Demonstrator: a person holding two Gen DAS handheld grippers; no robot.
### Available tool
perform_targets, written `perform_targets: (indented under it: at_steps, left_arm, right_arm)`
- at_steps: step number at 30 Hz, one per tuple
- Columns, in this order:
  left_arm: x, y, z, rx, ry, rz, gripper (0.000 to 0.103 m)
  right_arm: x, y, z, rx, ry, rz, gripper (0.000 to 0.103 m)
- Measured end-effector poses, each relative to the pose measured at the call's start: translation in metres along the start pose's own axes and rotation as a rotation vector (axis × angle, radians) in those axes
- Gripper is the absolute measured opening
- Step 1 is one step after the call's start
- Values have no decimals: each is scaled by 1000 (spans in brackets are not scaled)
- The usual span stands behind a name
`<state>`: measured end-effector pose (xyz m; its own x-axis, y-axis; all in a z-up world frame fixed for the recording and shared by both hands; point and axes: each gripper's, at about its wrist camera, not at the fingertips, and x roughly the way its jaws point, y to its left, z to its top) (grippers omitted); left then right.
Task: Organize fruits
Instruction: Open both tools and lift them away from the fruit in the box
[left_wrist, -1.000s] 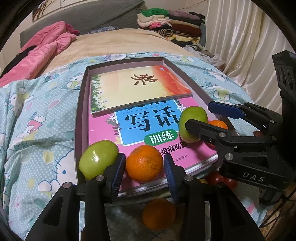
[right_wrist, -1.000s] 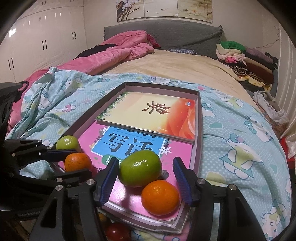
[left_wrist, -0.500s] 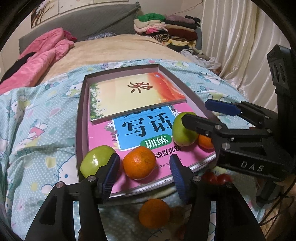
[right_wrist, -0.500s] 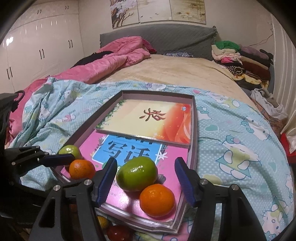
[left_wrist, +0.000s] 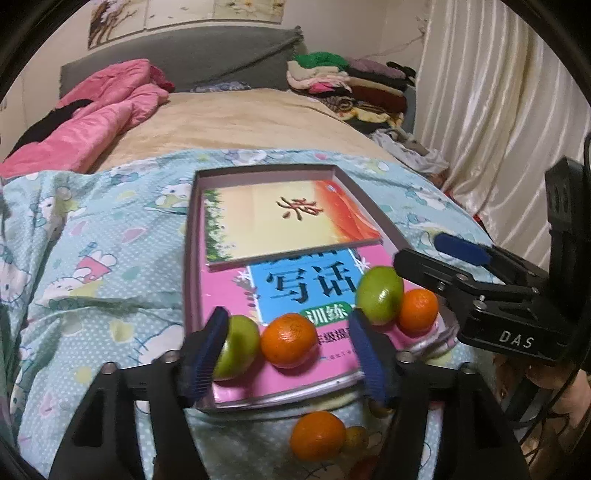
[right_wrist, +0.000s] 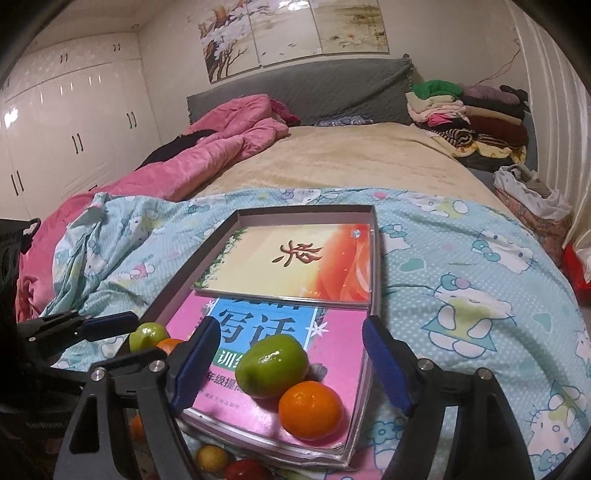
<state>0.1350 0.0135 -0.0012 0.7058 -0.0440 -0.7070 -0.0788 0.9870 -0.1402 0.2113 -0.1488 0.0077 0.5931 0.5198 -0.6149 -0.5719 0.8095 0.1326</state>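
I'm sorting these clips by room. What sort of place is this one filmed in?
A bedroom, almost certainly. The fruit tray sits on a made-up bed with a grey padded headboard, a pink duvet is bunched to one side, and white built-in wardrobes line the wall.

The pink book (right_wrist: 332, 373) is showing a glossy paper cover, and the green fruit (right_wrist: 271, 365) lying on it is gleaming smooth and waxy beside a dimpled, duller orange (right_wrist: 310, 410). Under the matt cardboard tray (right_wrist: 306, 213) around the book, the printed bedsheet (right_wrist: 461, 314) is looking like soft matt cloth.
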Motion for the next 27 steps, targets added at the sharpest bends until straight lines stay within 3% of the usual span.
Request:
perform_targets:
  at_steps: [7, 15, 27]
  left_arm:
    - [-12, 4, 3, -23, -41, -8, 76]
    - [-21, 13, 4, -56, -59, -8, 76]
    - [-33, 20, 1, -78, -50, 8, 79]
  right_arm:
    - [-13, 1, 2, 13, -51, -1, 88]
    - [-38, -2, 8, 42, -171, 4, 95]
    - [-49, -6, 5, 66, -162, -32, 95]
